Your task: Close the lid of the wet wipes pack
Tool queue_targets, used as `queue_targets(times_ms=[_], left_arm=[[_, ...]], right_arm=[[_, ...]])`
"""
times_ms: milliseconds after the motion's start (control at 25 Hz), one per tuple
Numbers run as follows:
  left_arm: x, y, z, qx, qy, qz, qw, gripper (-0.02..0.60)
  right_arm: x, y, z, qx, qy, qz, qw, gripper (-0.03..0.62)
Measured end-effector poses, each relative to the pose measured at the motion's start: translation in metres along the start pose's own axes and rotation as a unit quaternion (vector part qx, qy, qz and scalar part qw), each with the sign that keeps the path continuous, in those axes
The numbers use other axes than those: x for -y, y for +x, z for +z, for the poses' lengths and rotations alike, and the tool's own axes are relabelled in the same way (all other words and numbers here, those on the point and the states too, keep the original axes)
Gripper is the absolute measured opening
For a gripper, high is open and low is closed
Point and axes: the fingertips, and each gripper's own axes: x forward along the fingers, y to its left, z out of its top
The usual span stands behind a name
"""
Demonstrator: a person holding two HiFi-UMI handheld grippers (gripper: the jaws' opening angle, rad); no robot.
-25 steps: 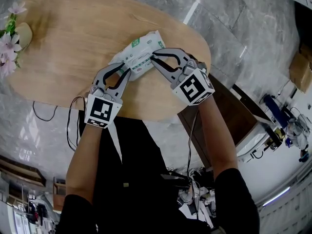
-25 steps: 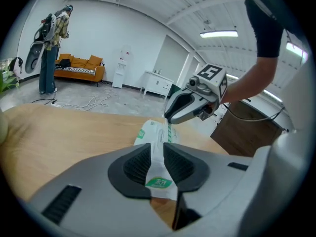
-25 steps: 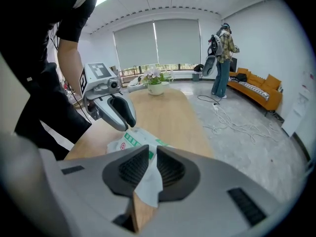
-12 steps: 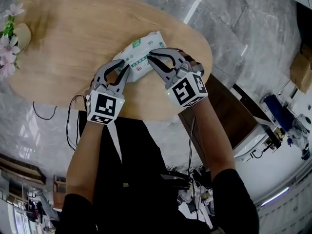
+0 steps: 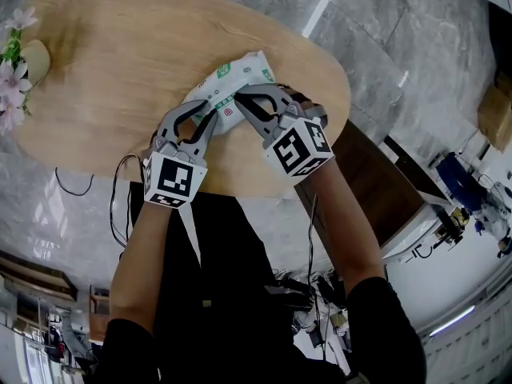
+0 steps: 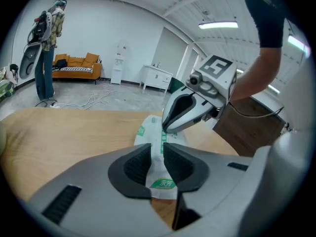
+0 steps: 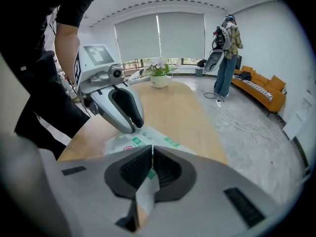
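The white and green wet wipes pack (image 5: 233, 80) lies on the oval wooden table (image 5: 112, 62), near its front right edge. My left gripper (image 5: 210, 119) is at the pack's near end and is shut on that end (image 6: 161, 180); its pads pinch the wrapper. My right gripper (image 5: 240, 96) comes in from the right, over the pack's top. Its jaws are closing, with a thin white flap of the pack (image 7: 144, 191) pinched between the pads. In the left gripper view the right gripper's tip (image 6: 166, 128) rests on the pack (image 6: 148, 132).
A pot of pink flowers (image 5: 13, 64) stands at the table's far left end. A dark cabinet (image 5: 376, 182) stands just right of the table. A person (image 7: 226, 53) stands by an orange sofa (image 7: 264, 90) farther off. Cables lie on the floor.
The right gripper has shifted left and down onto the pack, and its jaws have narrowed from apart to nearly together. The left gripper has stayed on the pack's near end.
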Motion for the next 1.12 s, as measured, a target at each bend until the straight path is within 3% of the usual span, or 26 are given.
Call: queue_targets(times_ms=[440,600,1120], left_arm=[[0.028,0.007,0.002,-0.006,0.023,-0.049,0.9985,0.087],[0.029,0.006,0.000,-0.006,0.020,-0.051,0.9985,0.087],[0.025,-0.013,-0.005,0.007,0.010,-0.054,0.9985,0.083]], right_arm=[[-0.005,0.004,-0.005,-0.026,0.002,0.003,1.000,0.012],[-0.018,0.005,-0.007,-0.040,-0.001,0.017,0.999,0.012],[-0.013,0.014,-0.011,-0.088,0.083,0.018,0.993,0.011]])
